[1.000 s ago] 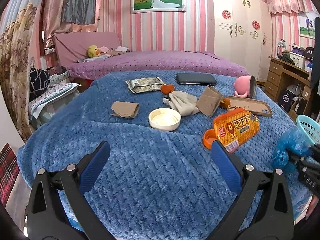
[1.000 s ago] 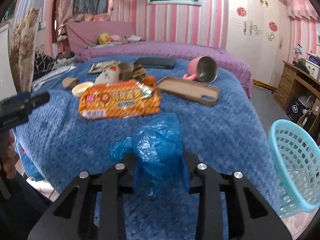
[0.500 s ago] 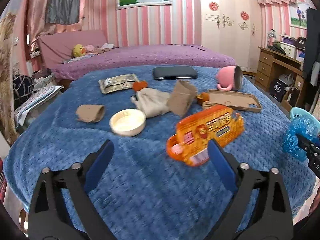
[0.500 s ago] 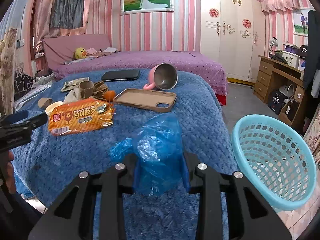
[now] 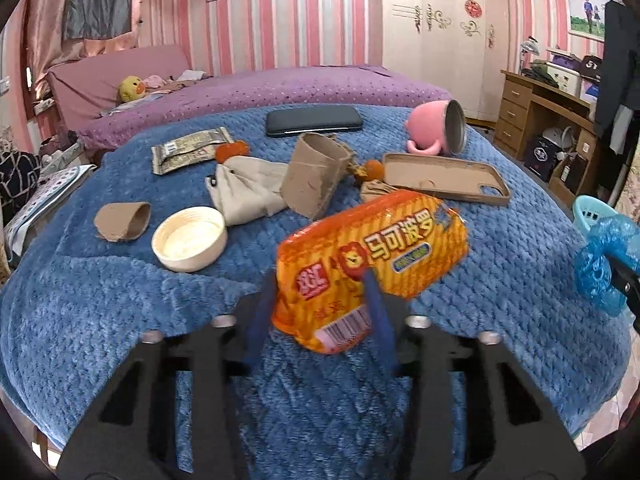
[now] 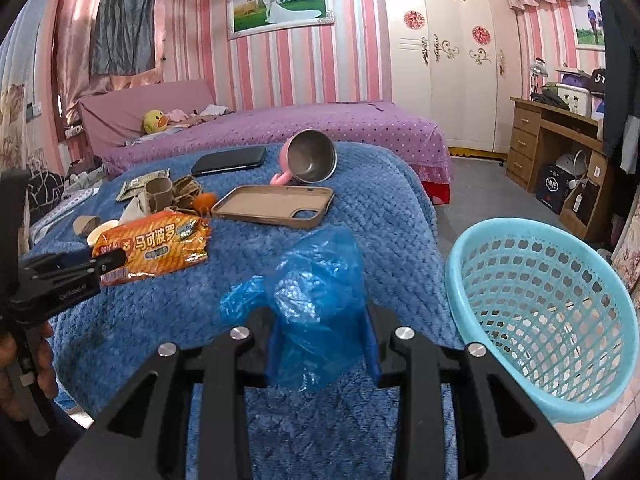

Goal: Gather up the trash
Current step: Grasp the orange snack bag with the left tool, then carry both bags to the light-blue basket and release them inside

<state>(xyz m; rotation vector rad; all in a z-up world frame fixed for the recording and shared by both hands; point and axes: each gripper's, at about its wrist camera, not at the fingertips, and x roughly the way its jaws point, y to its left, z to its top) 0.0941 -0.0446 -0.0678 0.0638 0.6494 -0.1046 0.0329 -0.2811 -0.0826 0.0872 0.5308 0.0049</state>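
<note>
My left gripper (image 5: 320, 312) is shut on the near end of an orange snack wrapper (image 5: 376, 256), which is tilted up off the blue blanket; it also shows in the right wrist view (image 6: 156, 246). My right gripper (image 6: 320, 332) is shut on a crumpled blue plastic bag (image 6: 316, 300), just left of a light blue mesh basket (image 6: 560, 392) beyond the bed's edge. The bag also shows in the left wrist view (image 5: 600, 264). More trash lies on the blanket: two cardboard tubes (image 5: 316, 176) (image 5: 122, 220), a white lid (image 5: 188, 244), a crumpled tissue (image 5: 248, 188), a dark wrapper (image 5: 192, 150).
A tan phone case (image 5: 444, 178), a pink mug (image 5: 438, 130) on its side and a black phone (image 5: 314, 120) lie at the far side of the blue blanket (image 5: 120, 320). A purple bed stands behind, a wooden desk (image 6: 560, 148) at the right.
My left gripper has moved forward and closed on the orange wrapper, lifting its near end. My right gripper, still holding the blue bag, has swung right so the basket is closer.
</note>
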